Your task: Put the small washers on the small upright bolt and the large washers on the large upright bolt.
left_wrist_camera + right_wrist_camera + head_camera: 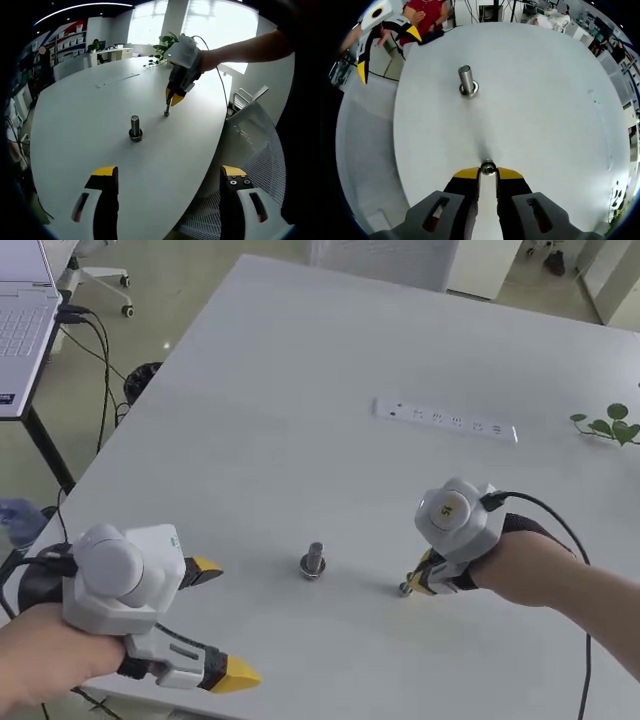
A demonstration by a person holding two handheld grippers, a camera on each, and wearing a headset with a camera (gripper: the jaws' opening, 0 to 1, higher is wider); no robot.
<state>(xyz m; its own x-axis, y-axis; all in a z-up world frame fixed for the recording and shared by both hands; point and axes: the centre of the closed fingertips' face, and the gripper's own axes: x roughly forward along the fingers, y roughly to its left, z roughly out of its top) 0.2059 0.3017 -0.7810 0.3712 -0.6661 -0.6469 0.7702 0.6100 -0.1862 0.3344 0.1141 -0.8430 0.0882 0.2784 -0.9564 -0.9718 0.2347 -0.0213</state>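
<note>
Small upright grey metal bolt (pixel 405 588) stands on the white oval tabletop (pixel 300 390), to the right of the large upright silver bolt (pixel 313 562) in the head view, the two standing apart. Right gripper (pixel 488 174), grey body with black jaws and yellow tips, is tipped down onto the small bolt. Its jaws are drawn almost together, with the tips set to either side of the bolt's round top and touching it. Whether a small washer is pinched there as well is too small to tell. Judged step: seating a small washer over the small bolt. To do it well, hold the jaws square above the shank, lower straight along its axis, and part the jaws only slightly on release, so that the bolt is neither dragged nor toppled. A sideways pull is the chief risk, since the bolt looks light and free-standing. Large bolt carries a flat metal ring at its foot; washer or flange cannot be settled. Left gripper (pixel 169 172), same build, hangs at the near table edge, jaws spread wide, holding nothing and touching nothing.
</note>
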